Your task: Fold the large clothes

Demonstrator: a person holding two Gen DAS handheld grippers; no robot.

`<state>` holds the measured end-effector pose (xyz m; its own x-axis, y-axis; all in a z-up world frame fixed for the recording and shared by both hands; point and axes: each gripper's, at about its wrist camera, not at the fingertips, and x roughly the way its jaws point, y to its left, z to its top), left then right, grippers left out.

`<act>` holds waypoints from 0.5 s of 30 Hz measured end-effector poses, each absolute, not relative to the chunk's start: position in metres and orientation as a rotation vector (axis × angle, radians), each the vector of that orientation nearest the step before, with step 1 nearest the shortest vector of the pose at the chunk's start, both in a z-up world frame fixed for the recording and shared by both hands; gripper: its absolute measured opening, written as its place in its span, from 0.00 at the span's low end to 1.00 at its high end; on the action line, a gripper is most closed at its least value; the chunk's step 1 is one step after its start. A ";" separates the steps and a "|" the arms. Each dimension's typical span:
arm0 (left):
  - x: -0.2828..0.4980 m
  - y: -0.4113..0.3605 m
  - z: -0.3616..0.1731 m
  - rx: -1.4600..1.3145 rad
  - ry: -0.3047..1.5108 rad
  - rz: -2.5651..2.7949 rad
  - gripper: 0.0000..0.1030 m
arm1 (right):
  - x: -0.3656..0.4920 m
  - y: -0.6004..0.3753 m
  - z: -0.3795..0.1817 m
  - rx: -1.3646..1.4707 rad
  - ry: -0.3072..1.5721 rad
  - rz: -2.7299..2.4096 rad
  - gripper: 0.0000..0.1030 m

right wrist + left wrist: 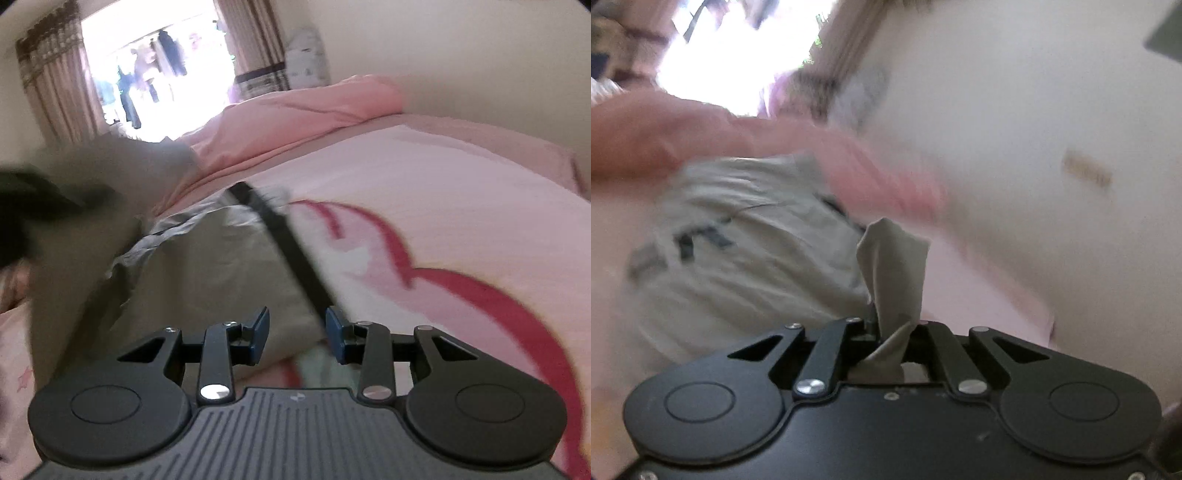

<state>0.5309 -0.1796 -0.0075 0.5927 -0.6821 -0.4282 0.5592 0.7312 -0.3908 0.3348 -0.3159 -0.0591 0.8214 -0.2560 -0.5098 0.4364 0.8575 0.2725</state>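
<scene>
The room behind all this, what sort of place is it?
Most likely a bedroom in a home. A pink duvet lies bunched on a bed with a pink sheet, curtains frame a bright opening, and a beige garment is spread out for folding.

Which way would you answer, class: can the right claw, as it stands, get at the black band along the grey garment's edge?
Probably yes. The right claw is open and empty, and the black band runs toward the gap between its jaws with nothing lying over it on the pink bedsheet.
</scene>
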 end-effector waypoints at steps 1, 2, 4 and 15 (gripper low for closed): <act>0.536 -0.199 -0.029 -0.181 0.642 -0.712 0.04 | 0.331 -0.318 -0.058 0.383 0.481 -0.387 0.41; 0.538 -0.213 -0.046 -0.126 0.673 -0.703 0.07 | 0.329 -0.319 -0.057 0.376 0.482 -0.392 0.41; 0.534 -0.228 -0.066 -0.006 0.639 -0.672 0.20 | 0.323 -0.319 -0.055 0.370 0.480 -0.393 0.42; 0.442 -0.122 -0.008 0.060 0.462 -0.501 0.61 | 0.334 -0.326 -0.043 0.603 0.400 -0.136 0.66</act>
<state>0.4419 -0.1219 -0.0079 0.7769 -0.4496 -0.4407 0.4760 0.8776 -0.0561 0.3341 -0.3263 -0.0426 0.9148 -0.0090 -0.4038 0.2392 0.8177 0.5237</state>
